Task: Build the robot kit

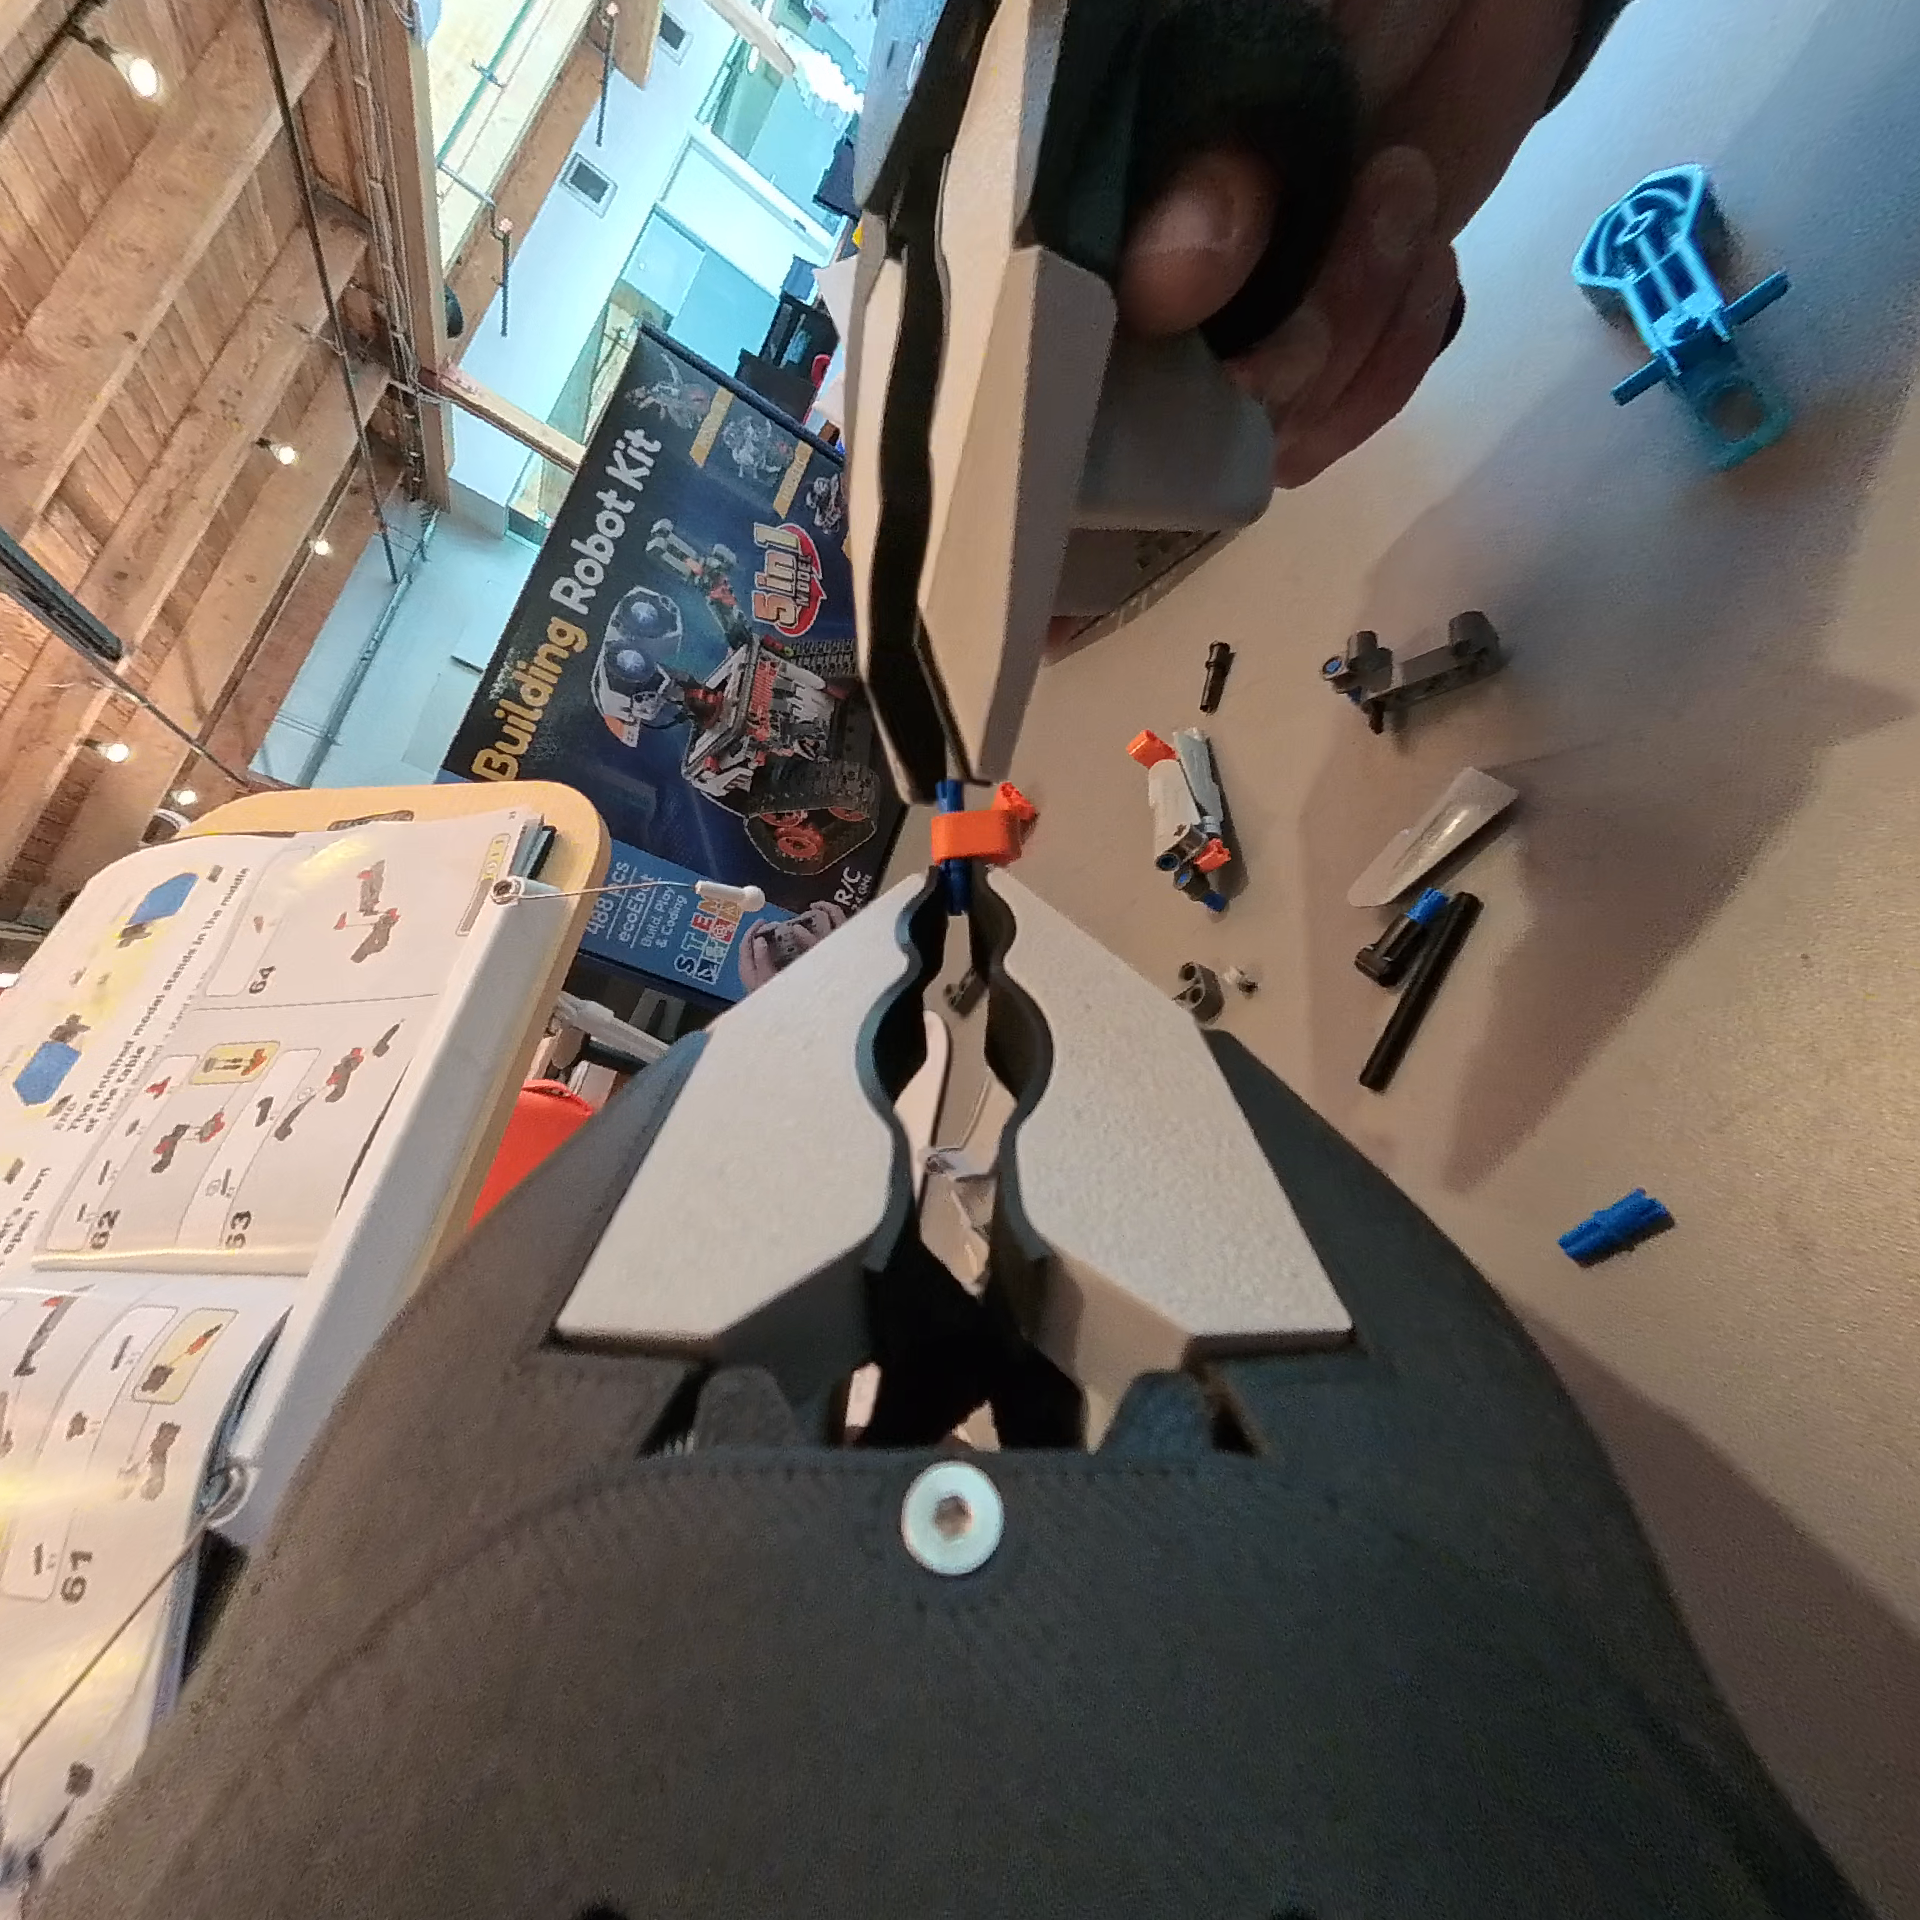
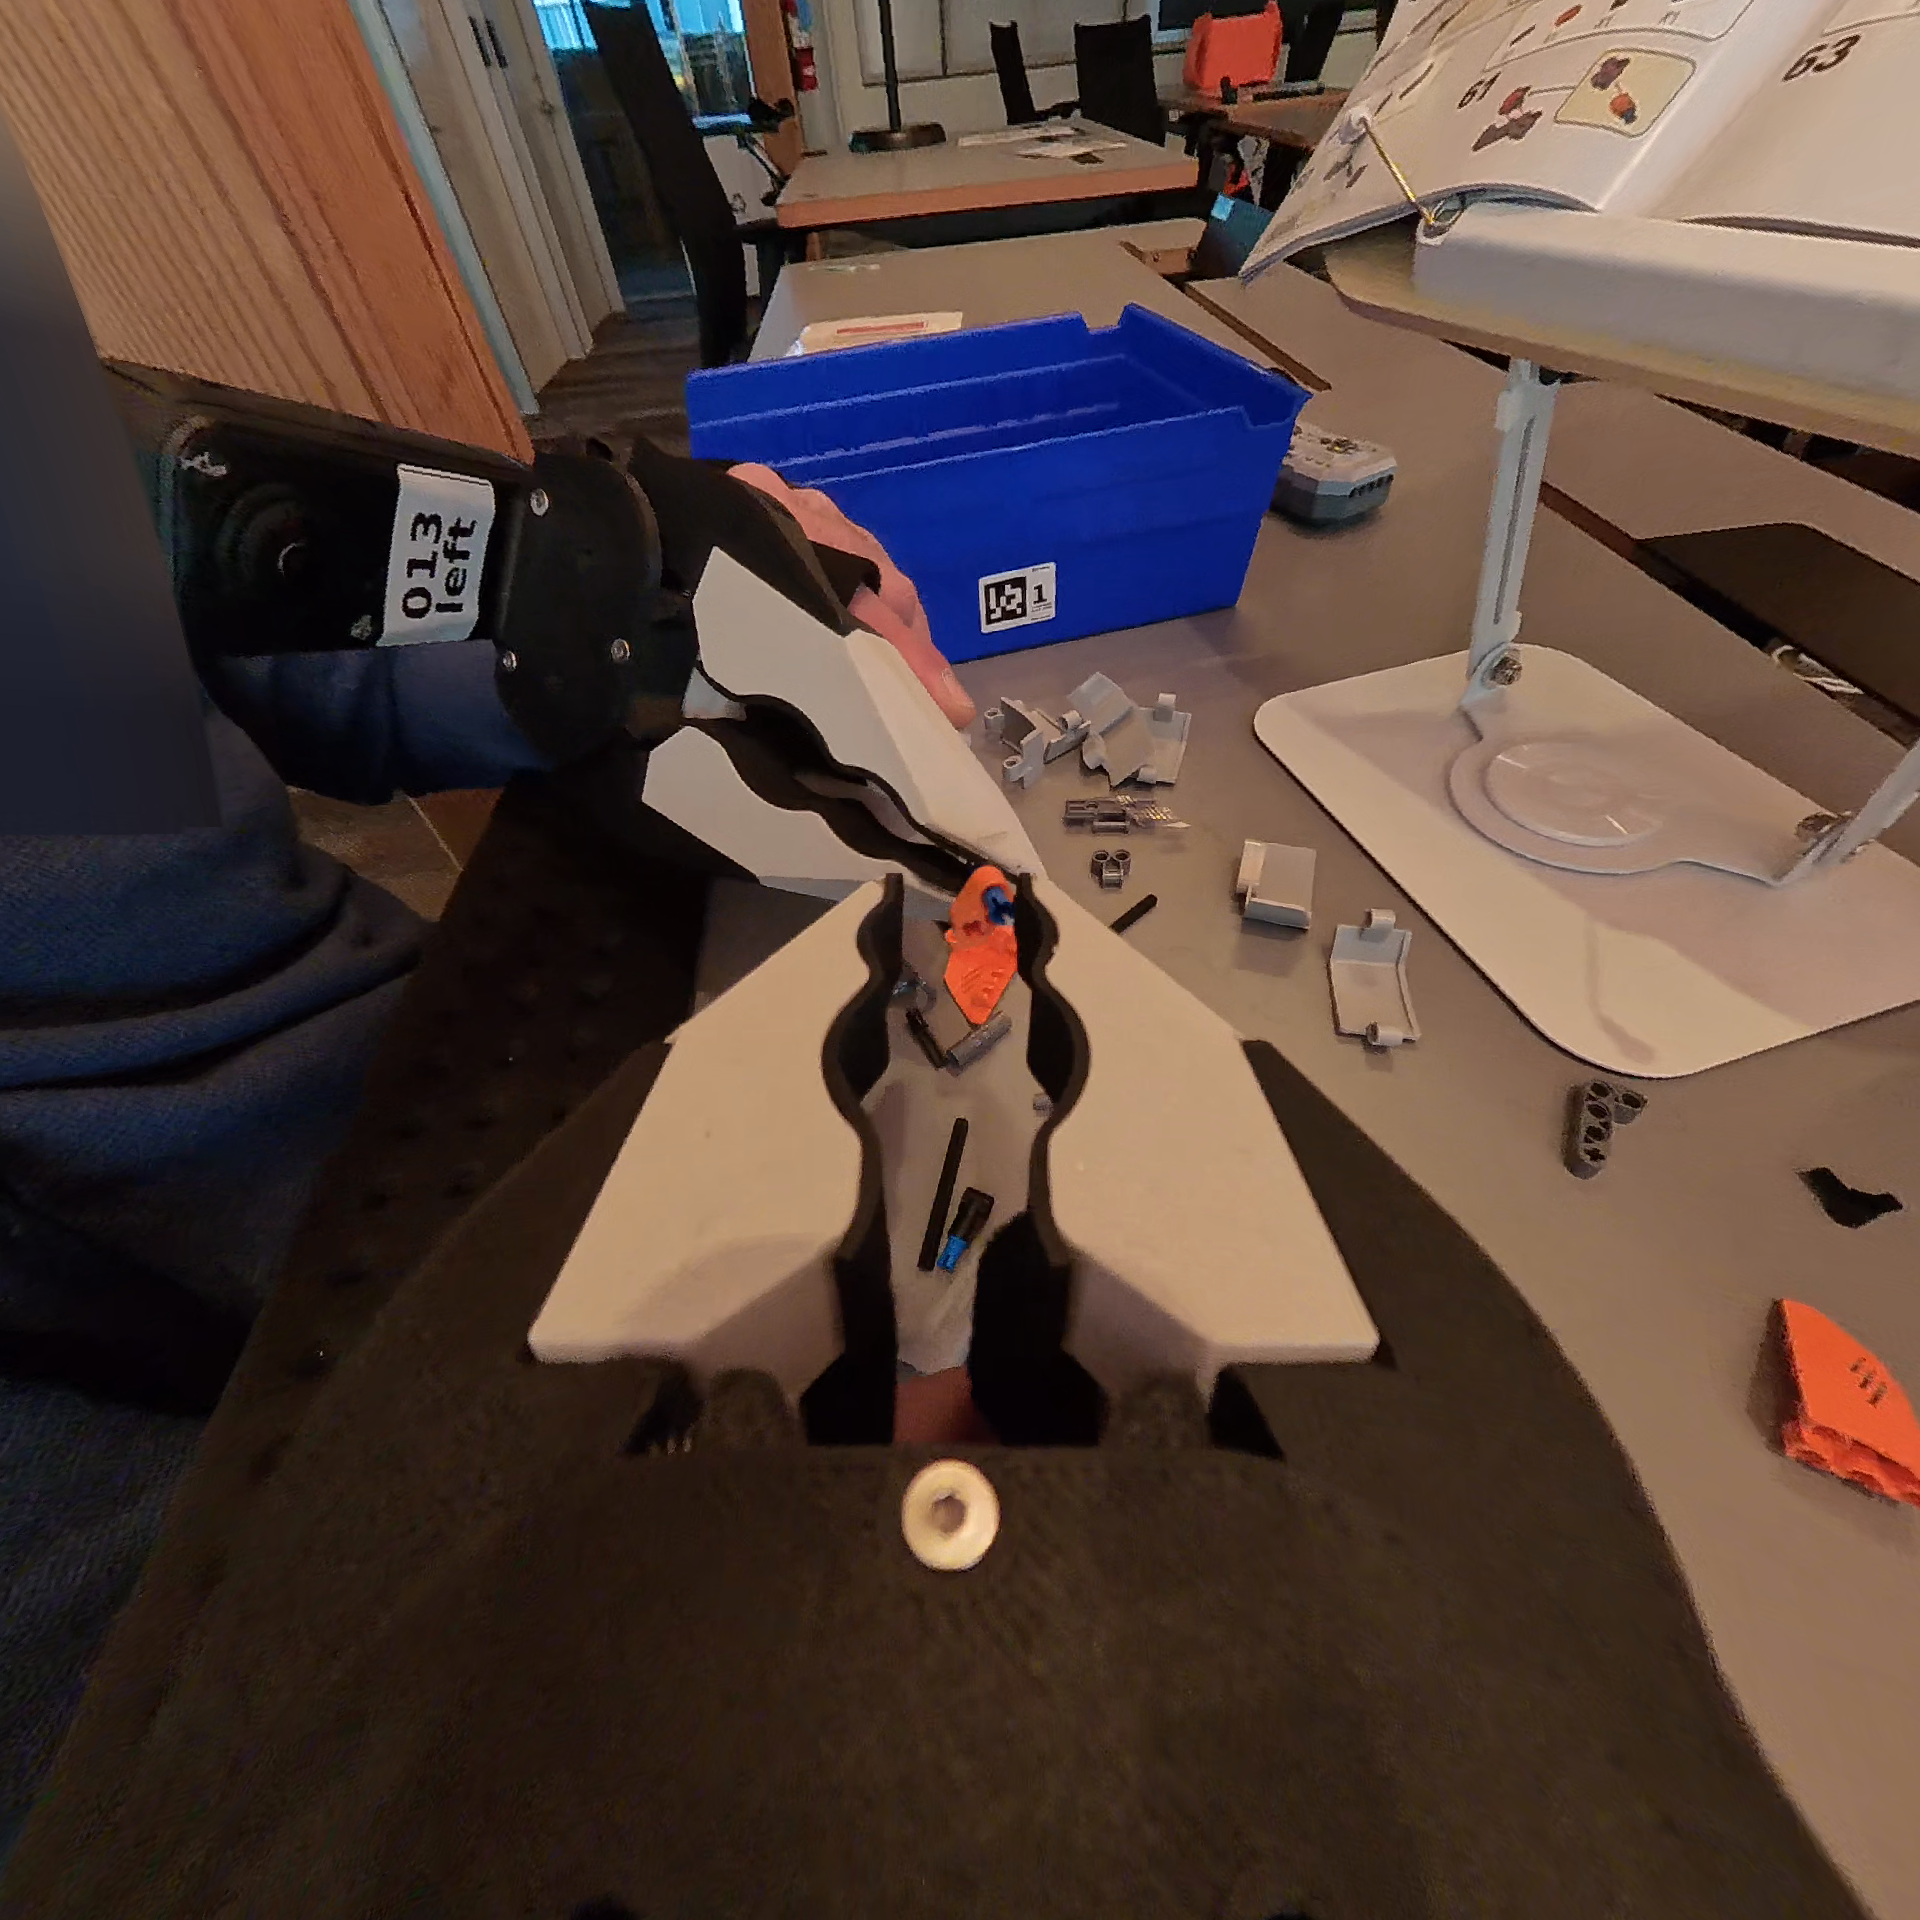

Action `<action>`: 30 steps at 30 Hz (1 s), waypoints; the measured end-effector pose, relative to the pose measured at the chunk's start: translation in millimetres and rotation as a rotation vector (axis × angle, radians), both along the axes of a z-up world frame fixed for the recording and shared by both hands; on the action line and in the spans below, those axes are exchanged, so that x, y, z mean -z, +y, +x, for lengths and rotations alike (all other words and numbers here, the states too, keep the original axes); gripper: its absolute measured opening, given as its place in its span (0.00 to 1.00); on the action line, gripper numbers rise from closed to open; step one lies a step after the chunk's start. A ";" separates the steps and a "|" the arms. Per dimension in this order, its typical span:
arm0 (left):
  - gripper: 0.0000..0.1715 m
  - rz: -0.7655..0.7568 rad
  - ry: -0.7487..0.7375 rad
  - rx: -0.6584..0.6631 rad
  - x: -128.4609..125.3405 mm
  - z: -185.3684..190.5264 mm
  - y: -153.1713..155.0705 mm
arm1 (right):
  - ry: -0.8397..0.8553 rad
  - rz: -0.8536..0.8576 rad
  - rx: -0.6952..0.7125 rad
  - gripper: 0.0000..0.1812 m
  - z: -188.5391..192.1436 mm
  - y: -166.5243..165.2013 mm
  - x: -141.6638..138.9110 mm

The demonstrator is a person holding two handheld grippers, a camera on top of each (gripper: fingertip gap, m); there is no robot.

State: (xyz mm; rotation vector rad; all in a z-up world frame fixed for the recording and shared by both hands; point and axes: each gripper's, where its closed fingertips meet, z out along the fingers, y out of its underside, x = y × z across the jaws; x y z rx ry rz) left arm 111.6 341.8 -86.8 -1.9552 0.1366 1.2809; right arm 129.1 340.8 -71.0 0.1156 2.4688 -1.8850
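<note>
A small orange piece point(image 1: 975, 836) sits on a blue pin point(image 1: 954, 896) and is held above the grey table point(image 1: 1662, 1507). My left gripper point(image 1: 956, 891) is shut on the pin's lower end. My right gripper point(image 1: 948, 787) comes down from above, its tips meeting the pin's upper end at the orange piece. In the right wrist view the orange piece point(image 2: 980, 951) sits between the narrowly parted tips of my right gripper point(image 2: 958, 896), against the right finger. The left gripper point(image 2: 961, 871) reaches in from the left, held by a hand.
A blue bin point(image 2: 987, 488) stands behind. An instruction booklet point(image 2: 1621, 125) rests on a white stand point(image 2: 1558, 894). A kit box point(image 1: 665, 675) stands upright. Loose parts lie on the table: grey panels point(image 2: 1091, 727), an orange panel point(image 2: 1839, 1392), a light-blue part point(image 1: 1673, 301), a black axle point(image 1: 1418, 987). Only a small space, under 4 cm, lies between the two pairs of fingers.
</note>
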 end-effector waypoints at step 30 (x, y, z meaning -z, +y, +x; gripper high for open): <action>0.01 0.181 -0.483 0.211 16.9 22.3 13.7 | 0.594 0.193 -0.051 0.09 13.6 -0.3 25.9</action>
